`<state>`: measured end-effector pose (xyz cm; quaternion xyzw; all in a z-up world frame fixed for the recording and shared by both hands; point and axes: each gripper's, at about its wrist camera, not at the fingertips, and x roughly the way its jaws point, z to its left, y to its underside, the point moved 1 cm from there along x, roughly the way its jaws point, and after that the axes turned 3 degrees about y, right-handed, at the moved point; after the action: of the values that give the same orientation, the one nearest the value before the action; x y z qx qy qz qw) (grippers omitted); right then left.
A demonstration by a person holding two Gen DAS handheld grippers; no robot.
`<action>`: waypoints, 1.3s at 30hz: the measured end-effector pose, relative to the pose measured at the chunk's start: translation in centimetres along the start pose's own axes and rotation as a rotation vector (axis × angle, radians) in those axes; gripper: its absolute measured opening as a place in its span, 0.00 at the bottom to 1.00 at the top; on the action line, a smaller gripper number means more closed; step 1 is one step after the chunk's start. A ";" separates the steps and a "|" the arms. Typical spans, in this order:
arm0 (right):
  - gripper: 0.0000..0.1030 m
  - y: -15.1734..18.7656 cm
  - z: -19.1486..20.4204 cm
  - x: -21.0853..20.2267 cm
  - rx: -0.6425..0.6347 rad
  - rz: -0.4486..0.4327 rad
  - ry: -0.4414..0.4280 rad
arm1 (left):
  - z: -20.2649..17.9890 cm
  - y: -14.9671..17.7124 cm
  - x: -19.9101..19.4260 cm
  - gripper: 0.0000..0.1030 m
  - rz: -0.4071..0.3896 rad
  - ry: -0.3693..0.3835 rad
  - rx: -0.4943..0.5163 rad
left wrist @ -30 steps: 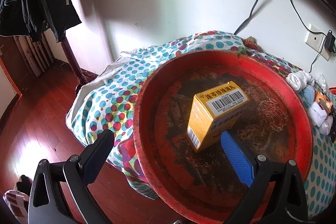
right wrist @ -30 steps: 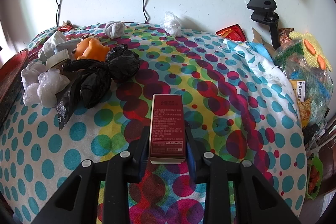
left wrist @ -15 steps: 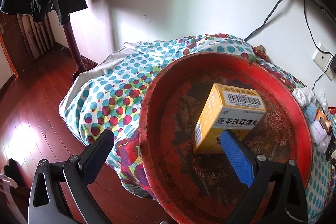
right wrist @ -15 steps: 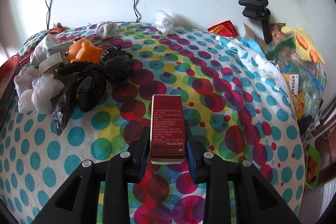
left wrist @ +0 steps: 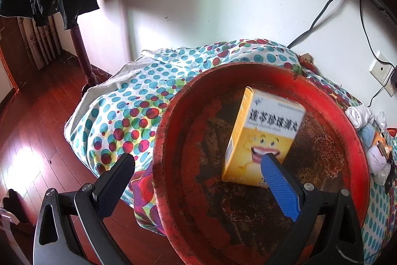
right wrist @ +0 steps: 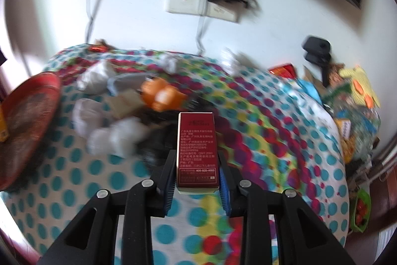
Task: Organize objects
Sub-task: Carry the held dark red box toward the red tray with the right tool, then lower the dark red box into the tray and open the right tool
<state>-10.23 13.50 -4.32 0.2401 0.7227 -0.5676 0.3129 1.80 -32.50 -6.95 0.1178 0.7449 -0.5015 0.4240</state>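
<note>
A yellow medicine box (left wrist: 263, 138) with a smiling cartoon face lies tilted inside the round red tray (left wrist: 171, 126). My left gripper (left wrist: 198, 173) is open above the tray's near left rim; its blue right fingertip overlaps the box's lower edge. My right gripper (right wrist: 197, 180) is shut on a dark red box (right wrist: 197, 150) and holds it above the dotted cloth (right wrist: 260, 140). The red tray also shows at the far left of the right wrist view (right wrist: 49, 91).
An orange toy (right wrist: 161, 96), white crumpled bags (right wrist: 119, 133) and black bags lie between the red box and the tray. Snack packets and a plastic bag (right wrist: 354, 116) crowd the right edge. Wall socket (right wrist: 198, 4) and cables behind. Wooden floor (left wrist: 29, 131) left of the table.
The yellow box has tipped over in the tray, its face side now up. My right gripper has lifted the red box and swung left, so the tray has come into its view.
</note>
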 end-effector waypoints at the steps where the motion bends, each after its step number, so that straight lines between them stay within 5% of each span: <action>1: 0.29 -0.4 1.0 -0.5 -0.015 -0.010 -0.017 | 0.1 0.0 0.0 0.99 -0.001 0.002 0.000; 12: 0.29 -3.9 16.2 -2.7 -0.220 -0.060 -0.255 | 0.8 0.2 0.4 0.98 0.010 -0.017 0.015; 20: 0.29 -3.6 24.8 -2.0 -0.336 -0.016 -0.329 | 1.5 0.1 0.4 0.98 0.011 -0.002 0.005; 39: 0.30 -3.8 28.7 3.8 -0.330 0.139 -0.327 | 1.9 0.3 0.5 0.98 0.019 -0.004 0.011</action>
<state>-10.39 -15.29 -9.12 0.1399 0.7268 -0.4504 0.4992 2.61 -34.13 -7.78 0.1260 0.7401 -0.5018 0.4296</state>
